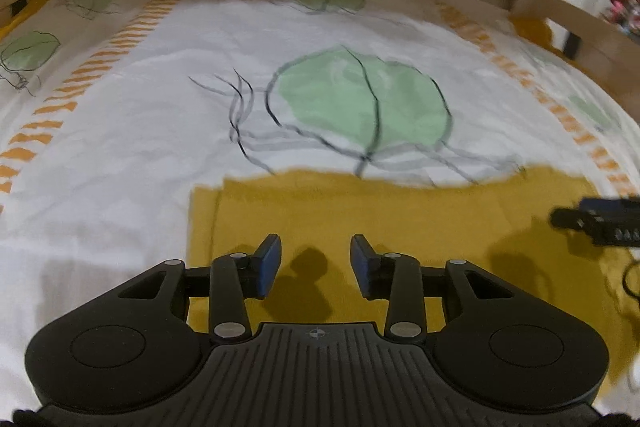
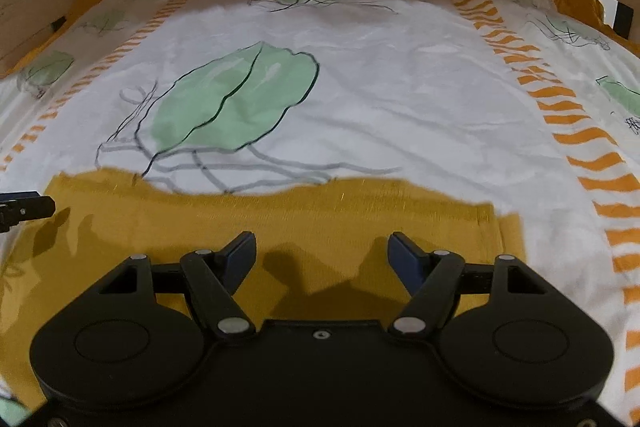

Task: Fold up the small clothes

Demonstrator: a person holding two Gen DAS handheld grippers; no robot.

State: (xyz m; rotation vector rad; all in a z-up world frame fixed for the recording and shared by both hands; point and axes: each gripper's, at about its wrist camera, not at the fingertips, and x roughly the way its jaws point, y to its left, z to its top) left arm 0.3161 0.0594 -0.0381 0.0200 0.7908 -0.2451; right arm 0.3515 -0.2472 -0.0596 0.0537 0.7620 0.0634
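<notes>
Hovering: I hold both grippers over the cloth (image 1: 360, 223), neither touching it.
Left gripper (image 1: 316, 263): fingers narrowly apart, empty.
Right gripper (image 2: 322, 259): fingers wide, empty.
Cloth: mustard, flat on the sheet (image 1: 132, 155), spanning 9 to 3 o'clock under both grippers.
Handling: I judge it light, limp, thin, not slippery; it will sag and crease.
Grip: corners or the far hem at 12 o'clock, pinching one layer.

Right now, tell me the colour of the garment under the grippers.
Mustard yellow garment, plain, clearest in the right wrist view.
</notes>
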